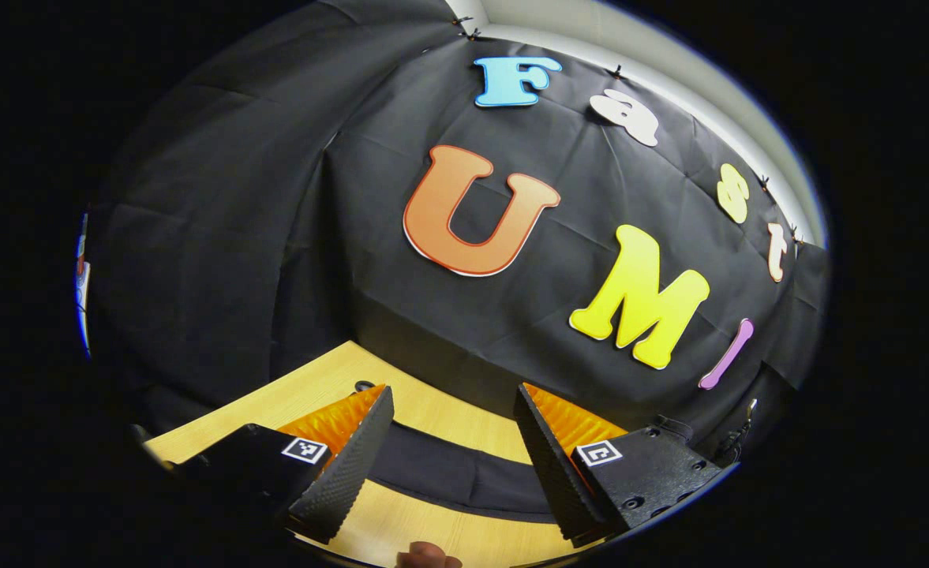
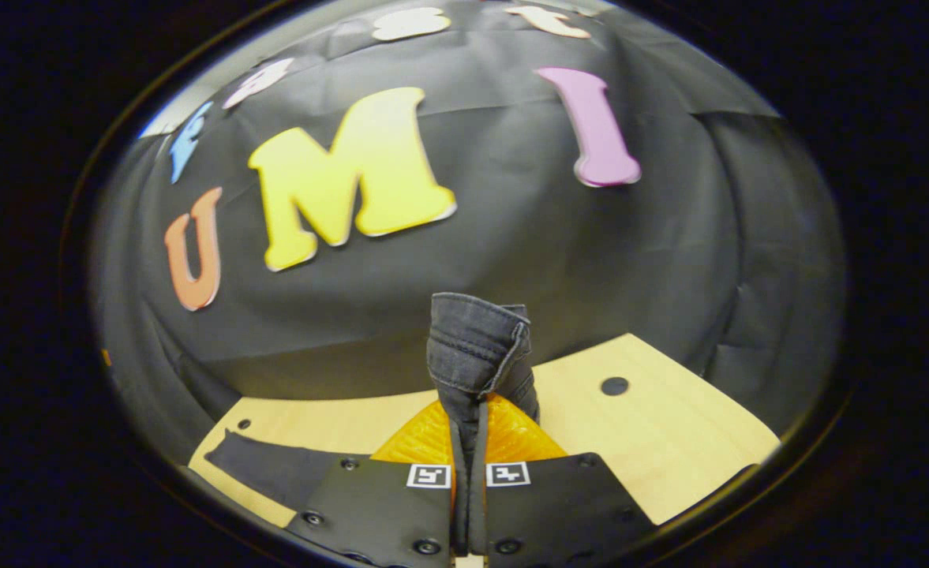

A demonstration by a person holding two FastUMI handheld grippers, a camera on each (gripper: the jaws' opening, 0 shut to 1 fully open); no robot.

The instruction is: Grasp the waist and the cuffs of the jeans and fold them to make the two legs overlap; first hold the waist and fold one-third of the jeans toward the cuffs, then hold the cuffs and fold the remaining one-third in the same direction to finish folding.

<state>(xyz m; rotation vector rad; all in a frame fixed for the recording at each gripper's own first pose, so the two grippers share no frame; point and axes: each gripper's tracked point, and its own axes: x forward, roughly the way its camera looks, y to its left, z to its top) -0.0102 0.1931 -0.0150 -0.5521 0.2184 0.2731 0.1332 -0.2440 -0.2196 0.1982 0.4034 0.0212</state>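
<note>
So the right gripper point(image 2: 468, 442) has its fingers squeezed tight on a bunched-up bit of the jeans point(image 2: 476, 347), a hemmed edge of the dark denim poking straight up out of the pinch, above the table point(image 2: 669, 442). More of the fabric trails flat on the wood down to the left in the right gripper view. The left gripper point(image 1: 452, 442) hangs over the table with its fingers spread wide, nothing between them, and a dark strip of the jeans lies on the wood just below.
</note>
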